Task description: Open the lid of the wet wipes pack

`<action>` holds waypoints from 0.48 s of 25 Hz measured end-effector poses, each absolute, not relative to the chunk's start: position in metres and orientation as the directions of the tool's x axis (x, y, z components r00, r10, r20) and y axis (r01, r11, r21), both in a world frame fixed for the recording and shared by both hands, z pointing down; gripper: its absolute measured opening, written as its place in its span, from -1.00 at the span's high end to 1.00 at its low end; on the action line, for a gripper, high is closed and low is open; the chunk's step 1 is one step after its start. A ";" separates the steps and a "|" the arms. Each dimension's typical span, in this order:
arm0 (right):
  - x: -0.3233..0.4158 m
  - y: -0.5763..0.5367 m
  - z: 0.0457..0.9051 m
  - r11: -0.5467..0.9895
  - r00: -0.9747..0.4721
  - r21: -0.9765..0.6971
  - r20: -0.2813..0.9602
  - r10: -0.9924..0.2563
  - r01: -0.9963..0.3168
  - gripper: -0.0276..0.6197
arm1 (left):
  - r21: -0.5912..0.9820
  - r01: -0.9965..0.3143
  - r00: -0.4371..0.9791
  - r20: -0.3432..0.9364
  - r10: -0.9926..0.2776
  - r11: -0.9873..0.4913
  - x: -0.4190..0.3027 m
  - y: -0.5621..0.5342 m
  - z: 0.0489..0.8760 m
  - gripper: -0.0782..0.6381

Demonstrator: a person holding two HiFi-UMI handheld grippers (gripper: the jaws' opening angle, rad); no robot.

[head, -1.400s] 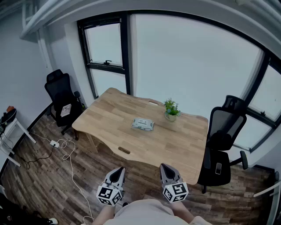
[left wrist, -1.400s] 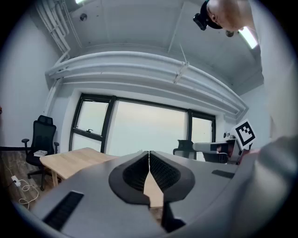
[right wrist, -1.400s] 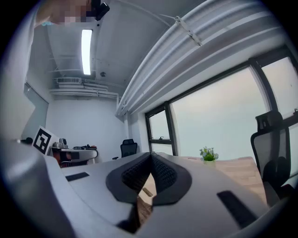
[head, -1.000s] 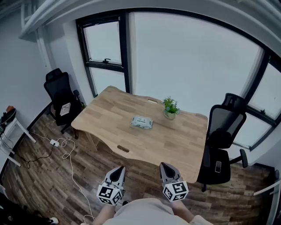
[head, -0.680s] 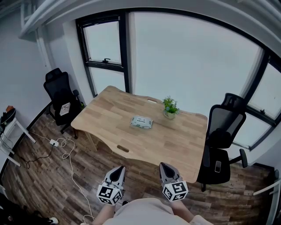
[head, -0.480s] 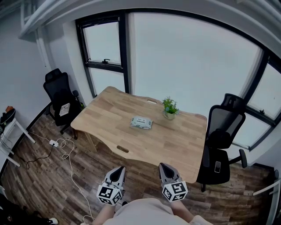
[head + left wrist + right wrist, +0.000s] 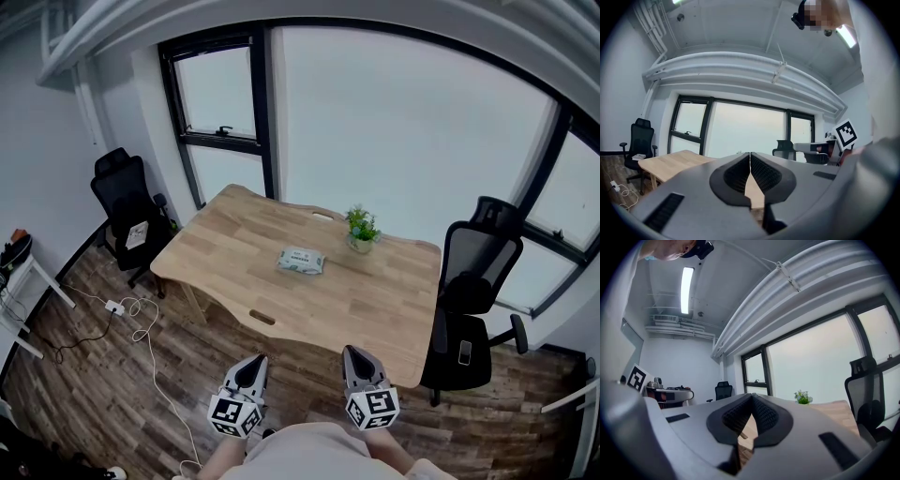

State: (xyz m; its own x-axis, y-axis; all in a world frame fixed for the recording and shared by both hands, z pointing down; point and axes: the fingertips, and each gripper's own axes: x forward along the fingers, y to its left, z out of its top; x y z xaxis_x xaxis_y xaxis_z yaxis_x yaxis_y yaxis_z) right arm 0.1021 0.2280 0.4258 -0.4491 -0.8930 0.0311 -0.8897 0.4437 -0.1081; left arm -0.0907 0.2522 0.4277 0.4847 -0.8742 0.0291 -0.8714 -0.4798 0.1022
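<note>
The wet wipes pack (image 7: pixel 302 261) lies flat near the middle of the wooden table (image 7: pixel 244 234), its lid down. Both grippers hang close to the person's body, well short of the table's near edge. The left gripper (image 7: pixel 251 367) and the right gripper (image 7: pixel 354 355) point toward the table, each with its jaws pressed together and nothing between them. In the left gripper view the left gripper (image 7: pixel 750 154) shows only the table's end (image 7: pixel 670 161) beyond it. In the right gripper view the right gripper (image 7: pixel 751 397) hides the pack.
A small potted plant (image 7: pixel 361 228) stands just right of the pack. Black office chairs sit at the table's left (image 7: pixel 127 211) and right (image 7: pixel 473 300). A white cable and power strip (image 7: pixel 122 307) lie on the wood floor at the left. Large windows (image 7: pixel 403 122) back the table.
The view has drifted slightly; the grippers stay in place and remain shut. The pack has not moved.
</note>
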 end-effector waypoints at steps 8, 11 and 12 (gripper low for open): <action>0.102 0.231 0.422 0.433 -0.435 -0.086 0.014 -0.900 -0.898 0.78 | 0.099 -0.865 0.496 0.024 -0.868 -0.491 -0.088 0.253 0.427 0.72; 0.103 0.231 0.420 0.429 -0.431 -0.088 0.006 -0.902 -0.899 0.71 | 0.099 -0.863 0.499 0.025 -0.866 -0.495 -0.088 0.253 0.427 0.72; 0.104 0.231 0.419 0.428 -0.430 -0.088 0.004 -0.903 -0.899 0.69 | 0.099 -0.862 0.501 0.026 -0.865 -0.496 -0.087 0.253 0.427 0.72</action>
